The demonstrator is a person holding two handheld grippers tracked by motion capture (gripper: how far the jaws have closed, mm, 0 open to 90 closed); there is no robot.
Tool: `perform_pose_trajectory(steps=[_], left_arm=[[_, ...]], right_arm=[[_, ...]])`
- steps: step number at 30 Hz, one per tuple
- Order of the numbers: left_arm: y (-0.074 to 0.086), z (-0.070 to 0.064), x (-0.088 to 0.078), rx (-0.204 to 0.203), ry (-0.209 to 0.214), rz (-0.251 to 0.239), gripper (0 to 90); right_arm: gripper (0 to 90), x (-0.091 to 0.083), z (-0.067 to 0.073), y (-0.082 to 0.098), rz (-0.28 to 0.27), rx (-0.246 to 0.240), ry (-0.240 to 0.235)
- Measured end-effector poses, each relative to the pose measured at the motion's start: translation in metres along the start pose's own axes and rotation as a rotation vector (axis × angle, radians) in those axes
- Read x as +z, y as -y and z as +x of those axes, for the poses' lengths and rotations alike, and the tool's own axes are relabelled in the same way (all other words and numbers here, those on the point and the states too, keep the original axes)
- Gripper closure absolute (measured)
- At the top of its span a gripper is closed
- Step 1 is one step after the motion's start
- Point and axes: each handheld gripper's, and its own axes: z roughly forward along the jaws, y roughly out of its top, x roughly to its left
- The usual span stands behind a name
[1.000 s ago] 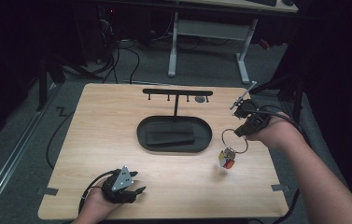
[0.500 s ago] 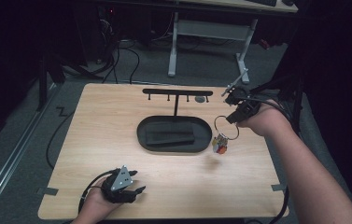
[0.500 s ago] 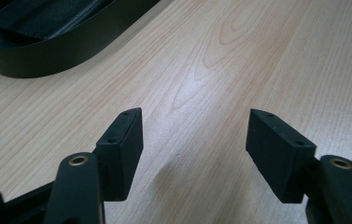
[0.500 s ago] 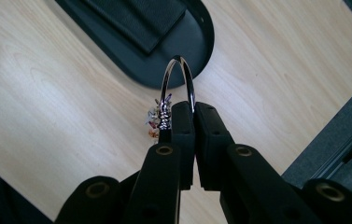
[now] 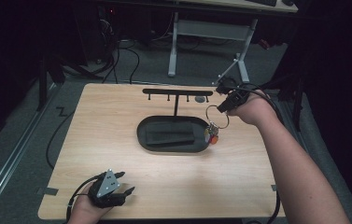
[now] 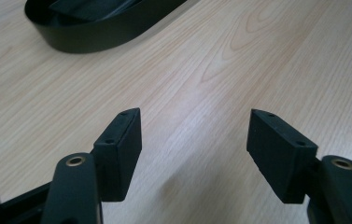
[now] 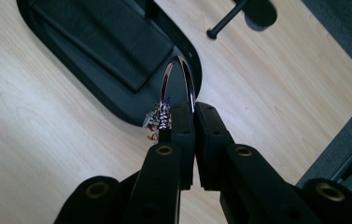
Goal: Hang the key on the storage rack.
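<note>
The wooden table (image 5: 117, 140) carries a black stand with an oval tray base (image 5: 173, 134) and a crossbar of small hooks (image 5: 177, 92) above it, which looks like where the key ring (image 5: 216, 116) is meant to hang. The right gripper (image 5: 220, 108) is clamped on that ring's upper edge, so the ring and its cluster of charms (image 5: 212, 133) dangle free just beside the tray's right end, below the bar. The left gripper (image 5: 124, 186) rests at the table's near edge with its 2 jaws spread and nothing between them, apparently waiting.
</note>
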Motion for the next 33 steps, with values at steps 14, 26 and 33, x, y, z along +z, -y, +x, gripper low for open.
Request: perform_pose_trajectory(steps=[14, 26, 33], left_arm=[[0.012, -0.001, -0.01, -0.02, -0.018, 0.029, 36.2], [0.016, -0.003, -0.014, -0.022, -0.035, 0.031, 36.2], [0.017, -0.002, -0.016, -0.029, -0.035, 0.04, 36.2]], right_arm=[[87.5, 0.027, -0.014, -0.023, -0.014, -0.014, 0.018], [87.4, 0.037, -0.015, -0.03, -0.033, -0.008, 0.029], [87.2, 0.042, -0.018, -0.034, -0.019, -0.014, 0.037]])
